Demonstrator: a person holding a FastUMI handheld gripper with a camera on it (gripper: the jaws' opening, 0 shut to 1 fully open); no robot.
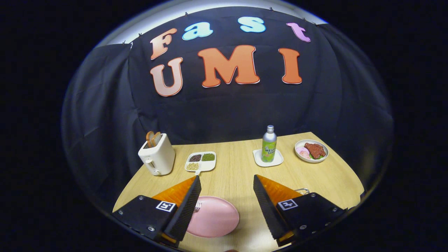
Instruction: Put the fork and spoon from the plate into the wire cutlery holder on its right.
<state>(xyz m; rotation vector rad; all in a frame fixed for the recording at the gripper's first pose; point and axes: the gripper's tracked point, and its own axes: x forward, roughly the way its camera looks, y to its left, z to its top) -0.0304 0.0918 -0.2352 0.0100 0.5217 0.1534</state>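
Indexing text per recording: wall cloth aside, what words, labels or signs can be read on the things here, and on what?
Green bottle: printed label, too blurred to read reliably.
Gripper, fingers open over the pink plate: one square patterned marker behind each finger, no words.
Toaster: no text visible.

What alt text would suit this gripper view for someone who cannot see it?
An open gripper hangs over a wooden table, a pink plate with a fork between its fingers. Beyond stand a toaster, divided dish, green bottle and meat plate.
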